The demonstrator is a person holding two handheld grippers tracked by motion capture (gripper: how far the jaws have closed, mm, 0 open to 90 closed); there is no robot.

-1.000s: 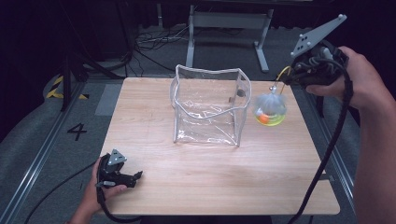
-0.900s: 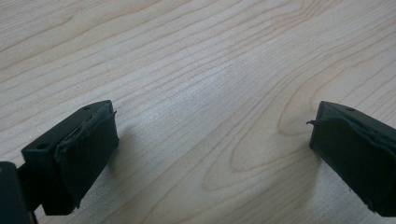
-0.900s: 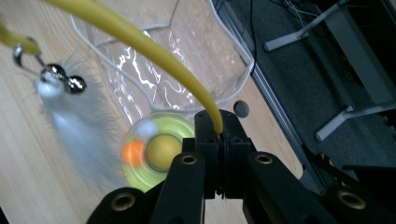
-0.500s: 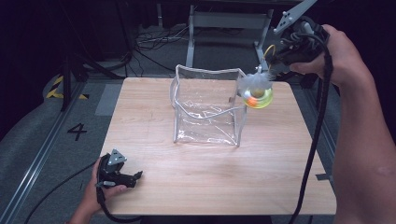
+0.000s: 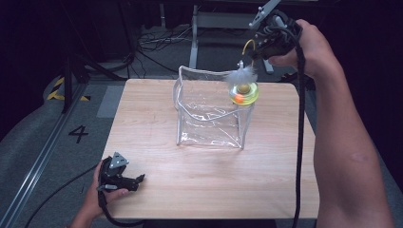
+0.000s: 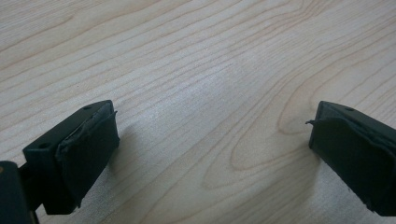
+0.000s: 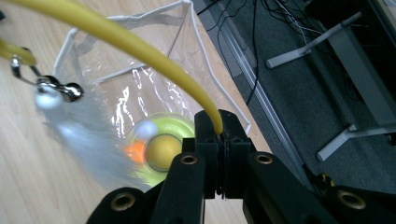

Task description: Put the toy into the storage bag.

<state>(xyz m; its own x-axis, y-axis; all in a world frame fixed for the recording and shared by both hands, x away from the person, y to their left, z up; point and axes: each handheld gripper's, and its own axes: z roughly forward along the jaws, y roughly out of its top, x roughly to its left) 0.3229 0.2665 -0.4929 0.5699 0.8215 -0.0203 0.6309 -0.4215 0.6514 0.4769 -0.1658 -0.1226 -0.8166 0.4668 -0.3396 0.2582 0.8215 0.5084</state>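
Right gripper (image 5: 254,53) is clamped shut on the thin yellow cord (image 7: 140,51) of a cat toy: a translucent yellow-green disc with an orange ball inside (image 5: 243,93) and a white feather tuft (image 5: 241,76) clipped above it. Over the last second the toy has gone from hanging low beside the clear plastic zip bag with white trim (image 5: 211,114), off its right side, to being lifted and swung inward. The disc now hangs at the top of the bag's right near corner, touching or just over the rim; can't tell which. The right gripper view looks down past the closed jaws onto the disc, with the bag mouth open behind it. So the likely step is loading the toy into the bag. It is not inside yet and needs a further shift toward the bag's centre before lowering. Risks: the feather or disc may snag on the floppy rim, and the bag stands unsupported.

Left gripper (image 5: 124,176) hasn't moved. It rests at the near left corner of the light wooden table (image 5: 157,190), jaws spread wide, nothing between them, well apart from the bag.
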